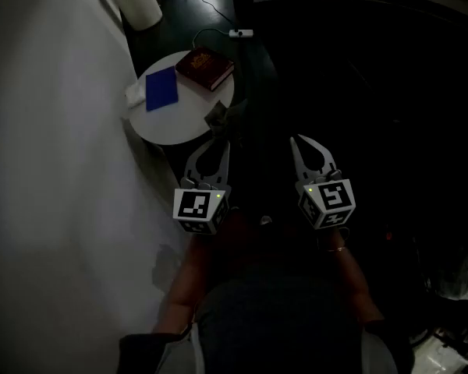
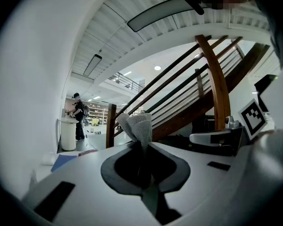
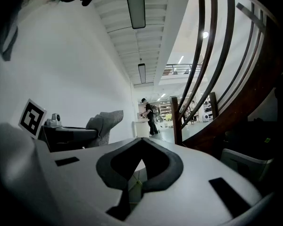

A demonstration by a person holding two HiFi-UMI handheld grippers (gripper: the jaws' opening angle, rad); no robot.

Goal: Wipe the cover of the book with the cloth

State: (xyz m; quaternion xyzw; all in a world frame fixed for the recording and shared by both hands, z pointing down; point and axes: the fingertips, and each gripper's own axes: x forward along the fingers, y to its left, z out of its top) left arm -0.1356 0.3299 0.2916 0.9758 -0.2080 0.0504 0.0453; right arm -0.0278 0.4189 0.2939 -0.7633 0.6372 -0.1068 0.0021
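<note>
A dark red book (image 1: pixel 205 67) lies at the far side of a small round white table (image 1: pixel 189 123), with a blue book (image 1: pixel 161 89) to its left. My left gripper (image 1: pixel 221 142) hovers at the table's near edge, shut on a crumpled grey cloth (image 1: pixel 217 117). In the left gripper view the cloth (image 2: pixel 137 125) sticks up from between the closed jaws of that gripper (image 2: pixel 142 146). My right gripper (image 1: pixel 296 139) hangs to the right over the dark floor, shut and holding nothing. The right gripper view shows its jaws (image 3: pixel 140 141) closed, with the cloth (image 3: pixel 106 123) off to the left.
A white bin (image 1: pixel 136 0) stands beyond the table, and a cable with a white plug (image 1: pixel 240 33) lies on the dark floor. A white wall runs along the left. A wooden staircase rail (image 2: pixel 216 84) rises to the right. A person (image 2: pixel 78 116) stands far off.
</note>
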